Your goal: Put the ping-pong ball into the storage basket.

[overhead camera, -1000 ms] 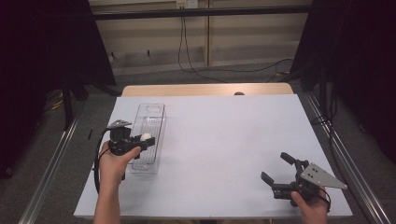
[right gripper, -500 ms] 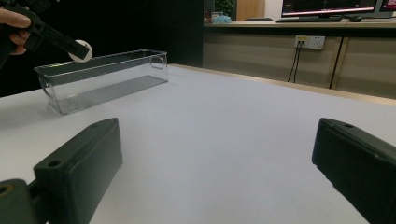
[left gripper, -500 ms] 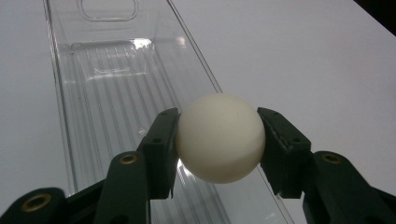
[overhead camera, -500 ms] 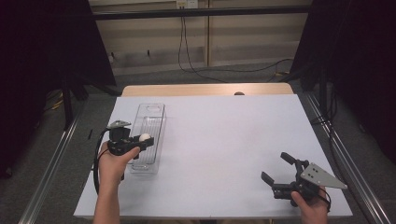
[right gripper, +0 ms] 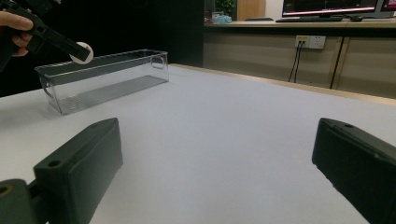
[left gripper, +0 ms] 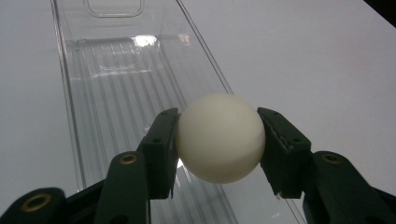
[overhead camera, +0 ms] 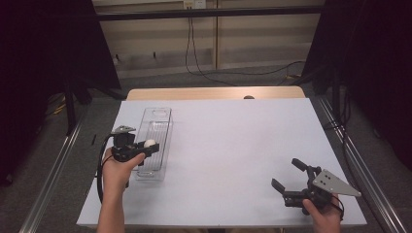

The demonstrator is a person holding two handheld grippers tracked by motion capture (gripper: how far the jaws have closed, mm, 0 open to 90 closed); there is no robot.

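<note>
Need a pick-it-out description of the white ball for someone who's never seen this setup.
Start at the white table and go to its left side, where a long clear plastic bin lies. The left claw hangs over the bin's near half, shut on the ball. It is a smooth, matte, off-white sphere, the one round thing there, pinched between two black jaws above the ribbed clear floor.

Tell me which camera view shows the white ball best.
The left gripper view: the white ball sits large and sharp between the left gripper's jaws, over the clear bin. In the high view it is a small pale dot; in the right gripper view, distant and partly covered.
</note>
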